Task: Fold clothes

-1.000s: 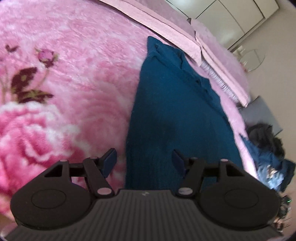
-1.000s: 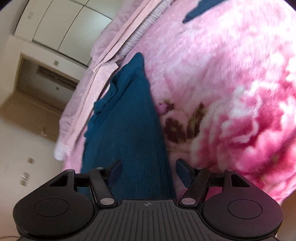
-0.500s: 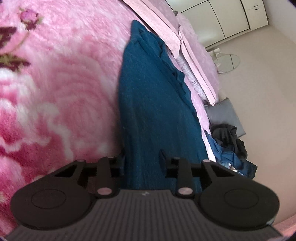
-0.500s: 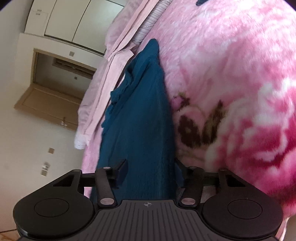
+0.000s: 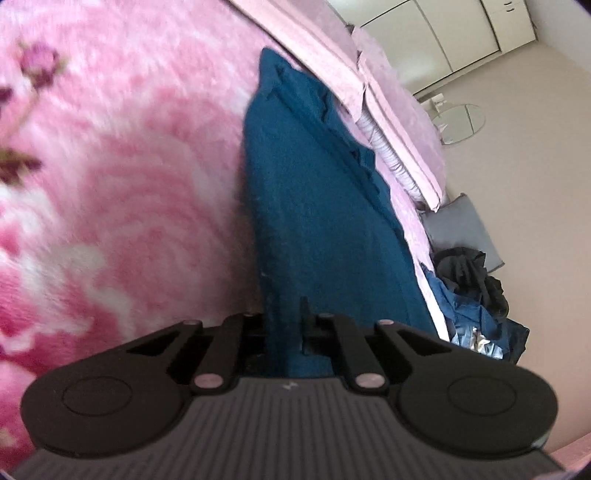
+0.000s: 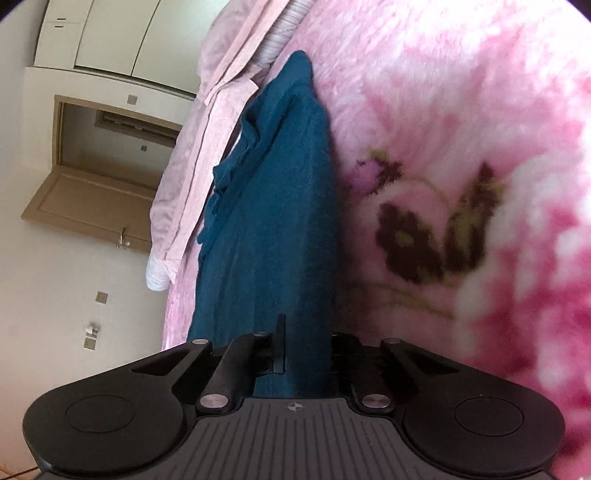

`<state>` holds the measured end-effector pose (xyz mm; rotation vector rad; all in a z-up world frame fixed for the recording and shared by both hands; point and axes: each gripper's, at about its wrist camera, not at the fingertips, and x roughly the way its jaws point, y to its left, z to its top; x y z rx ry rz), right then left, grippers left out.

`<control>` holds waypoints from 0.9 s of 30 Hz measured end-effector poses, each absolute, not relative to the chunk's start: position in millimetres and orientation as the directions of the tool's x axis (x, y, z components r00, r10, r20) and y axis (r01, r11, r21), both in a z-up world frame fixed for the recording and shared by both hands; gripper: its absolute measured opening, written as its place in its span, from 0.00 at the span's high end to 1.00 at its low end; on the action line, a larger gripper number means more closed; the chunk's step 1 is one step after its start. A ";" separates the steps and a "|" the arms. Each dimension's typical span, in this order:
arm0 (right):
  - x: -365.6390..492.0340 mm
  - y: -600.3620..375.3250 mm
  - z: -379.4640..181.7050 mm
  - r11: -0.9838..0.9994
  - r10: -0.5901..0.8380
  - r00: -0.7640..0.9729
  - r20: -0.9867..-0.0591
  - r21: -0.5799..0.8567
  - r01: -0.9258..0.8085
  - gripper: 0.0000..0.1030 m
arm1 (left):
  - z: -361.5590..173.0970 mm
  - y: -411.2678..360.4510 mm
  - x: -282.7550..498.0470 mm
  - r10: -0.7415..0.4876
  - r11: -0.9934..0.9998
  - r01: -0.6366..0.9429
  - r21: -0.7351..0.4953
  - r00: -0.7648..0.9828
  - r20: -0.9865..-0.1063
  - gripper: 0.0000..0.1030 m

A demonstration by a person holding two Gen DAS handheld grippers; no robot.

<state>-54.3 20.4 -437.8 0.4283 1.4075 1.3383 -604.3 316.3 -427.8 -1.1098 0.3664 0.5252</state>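
A teal knitted garment (image 5: pixel 317 206) lies stretched out on a pink flowered blanket (image 5: pixel 122 177). In the left wrist view my left gripper (image 5: pixel 286 328) is shut on the garment's near edge, the cloth pinched between its black fingers. In the right wrist view the same teal garment (image 6: pixel 273 221) runs away from me, and my right gripper (image 6: pixel 304 343) is shut on its near edge as well. The garment's far end is crumpled beside a pale pink sheet (image 6: pixel 207 122).
A pile of dark and blue clothes (image 5: pixel 476 288) and a grey cushion (image 5: pixel 458 225) lie on the floor past the bed's edge. White wardrobes (image 5: pixel 454 33) and a round glass table (image 5: pixel 460 122) stand at the back. A wooden door (image 6: pixel 96 199) shows in the right wrist view.
Both grippers went from wide open to shut on the near edge of the teal garment, moving in and slightly down onto it.
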 end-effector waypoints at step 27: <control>-164.1 -145.8 -375.7 0.241 0.844 -0.351 -0.406 0.871 -0.429 0.96 | -378.2 127.5 -749.0 0.313 0.339 -0.542 -0.769 0.836 -0.451 0.95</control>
